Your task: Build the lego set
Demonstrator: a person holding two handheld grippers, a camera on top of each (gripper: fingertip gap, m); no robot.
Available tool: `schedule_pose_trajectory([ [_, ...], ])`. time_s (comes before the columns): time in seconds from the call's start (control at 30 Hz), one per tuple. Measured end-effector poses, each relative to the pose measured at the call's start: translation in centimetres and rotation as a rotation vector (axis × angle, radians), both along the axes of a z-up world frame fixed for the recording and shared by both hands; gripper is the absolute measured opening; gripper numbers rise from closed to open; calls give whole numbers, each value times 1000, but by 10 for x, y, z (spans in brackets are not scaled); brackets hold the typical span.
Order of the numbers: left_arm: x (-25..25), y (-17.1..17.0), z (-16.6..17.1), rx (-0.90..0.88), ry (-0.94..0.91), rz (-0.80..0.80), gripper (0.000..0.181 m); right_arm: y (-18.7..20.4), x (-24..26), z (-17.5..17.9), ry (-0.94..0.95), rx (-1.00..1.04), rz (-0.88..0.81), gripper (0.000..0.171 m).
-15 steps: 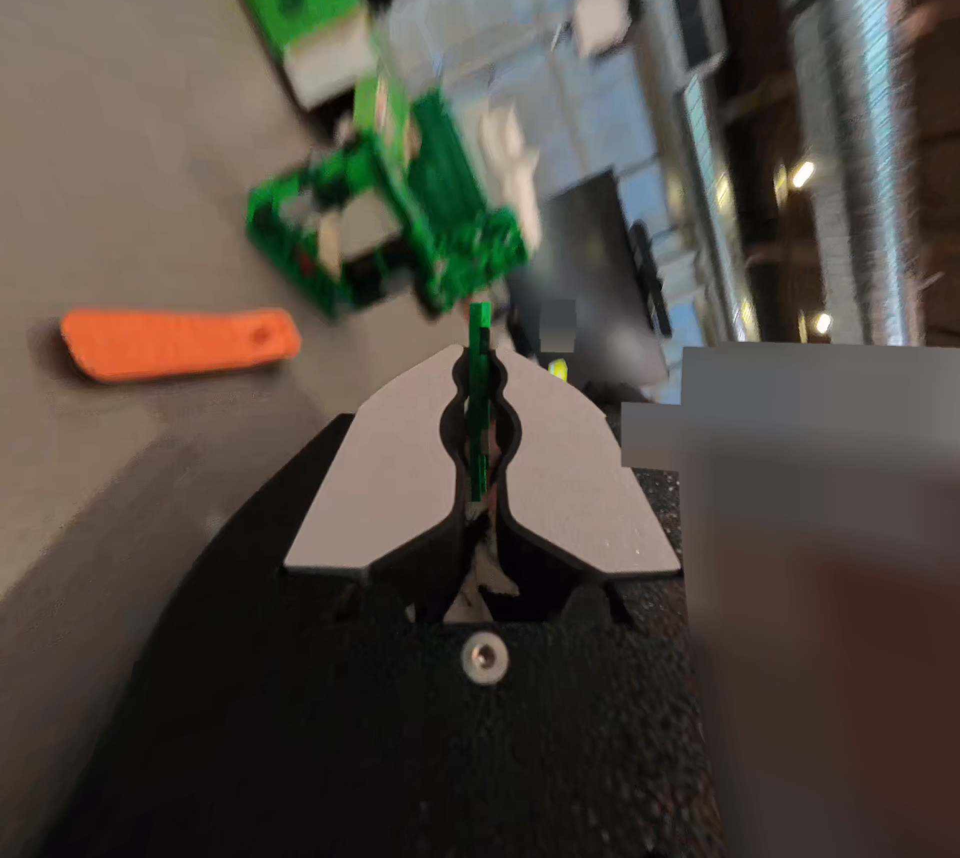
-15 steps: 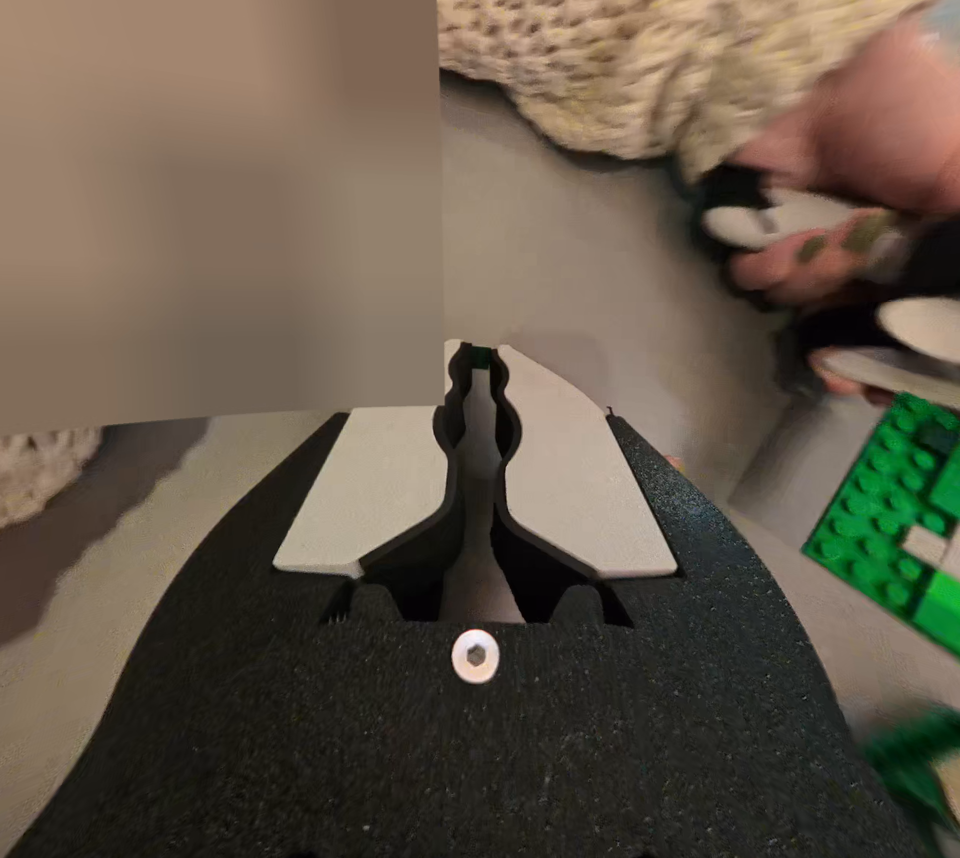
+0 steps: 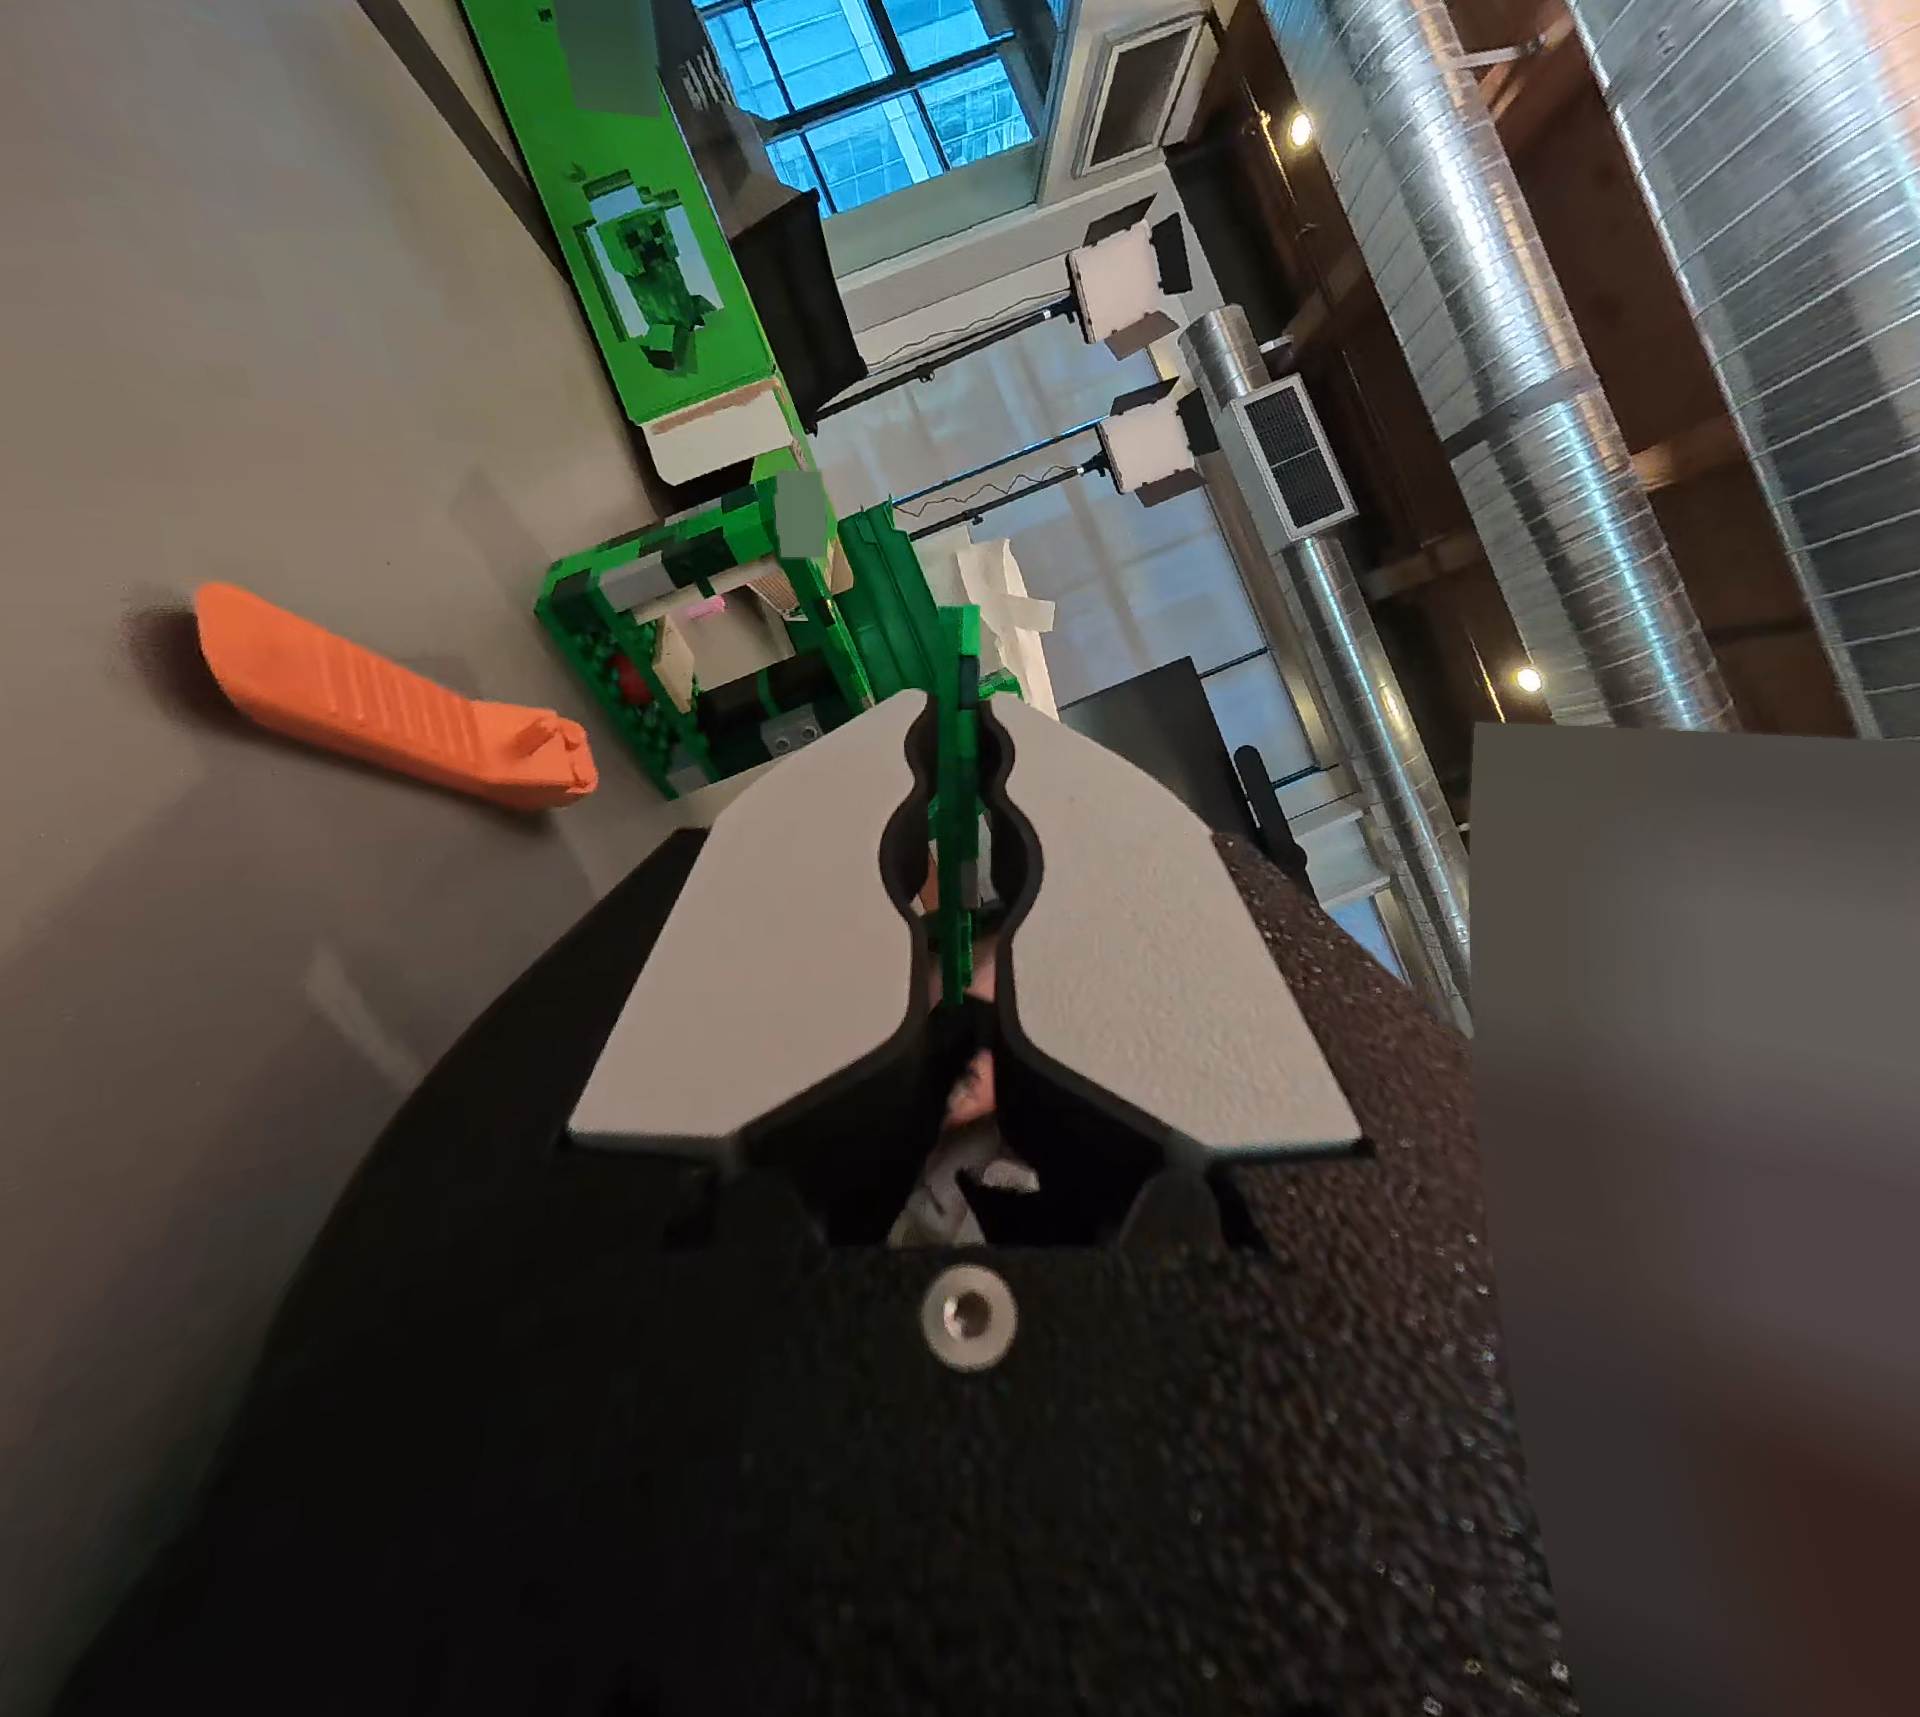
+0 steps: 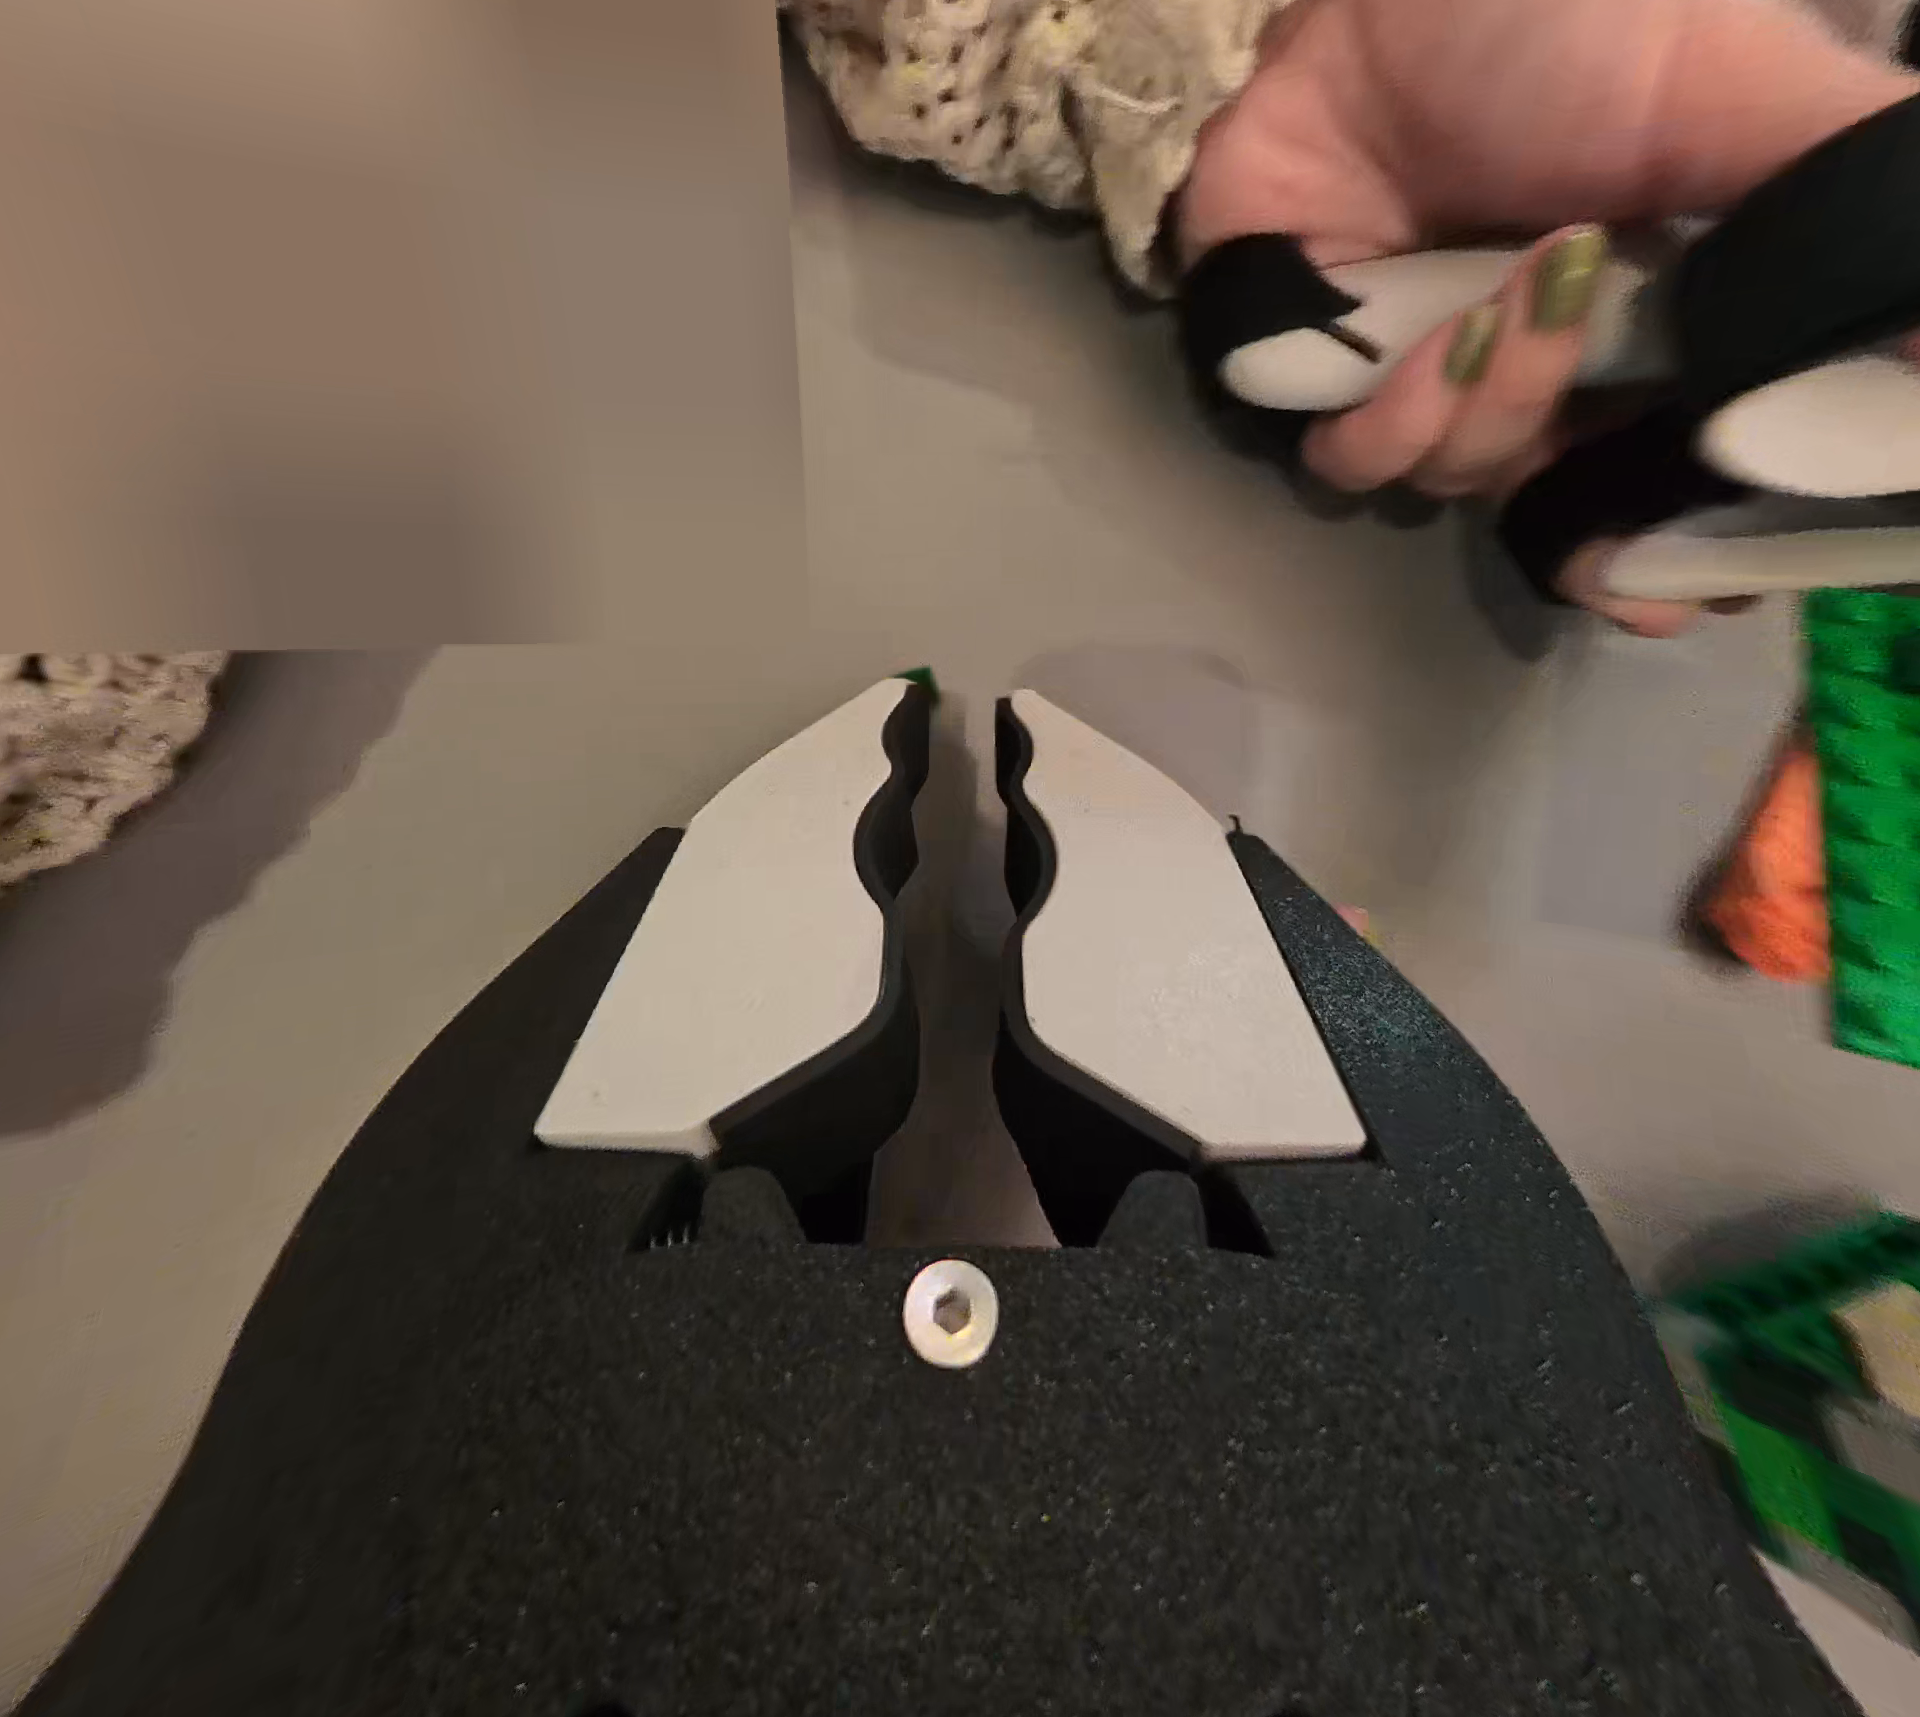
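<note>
Left claw point(image 3: 961, 722) clamps a green plate point(image 3: 956, 826) edgewise; right claw point(image 4: 961, 706) stands slightly apart, empty. Align studs squarely over the green model point(image 3: 717, 659) before pressing.

Two tools point(image 3: 956, 722) point(image 4: 961, 701) — one orange brick separator point(image 3: 384, 701), one green box point(image 3: 644, 233), one part-built lego model point(image 3: 717, 639).

Between my left fingers point(image 3: 883, 846) I hold a thin green plastic lego plate point(image 3: 954, 820) edge-on, clamped along its length, its far end poking out past the tips. A tiny green plastic lego piece point(image 4: 921, 680) sits at the tip of my right fingers point(image 4: 790, 888), against the left one; the fingers stand slightly apart. The partly built green, grey and tan lego block model point(image 3: 717, 659) stands on the grey tabletop point(image 3: 260, 317) near its far edge.
</note>
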State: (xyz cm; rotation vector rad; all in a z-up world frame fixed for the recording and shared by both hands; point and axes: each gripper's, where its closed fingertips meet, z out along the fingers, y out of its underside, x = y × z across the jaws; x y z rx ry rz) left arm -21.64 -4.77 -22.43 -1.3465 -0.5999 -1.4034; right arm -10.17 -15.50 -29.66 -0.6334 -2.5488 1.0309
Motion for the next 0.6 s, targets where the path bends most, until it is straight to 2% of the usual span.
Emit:
schedule_pose_trajectory([
  [0.1,3,-1,0,1,23,-16,6,-10,7,-5,-50,-59,39,12],
  [0.27,9,0,-1,-3,49,-46,6,-11,4,-11,-57,-17,59,15],
  [0.33,11,-1,-2,-3,60,-51,6,-10,2,-12,-87,-10,42,0],
  [0.4,11,-1,-2,-5,63,-53,6,-5,1,-11,-60,37,55,0],
  [0.5,12,-1,-2,-6,68,-57,6,-5,-3,7,-11,-7,36,3],
  [0.6,13,-1,-3,-7,76,-63,6,-25,2,13,-26,-79,82,12],
])
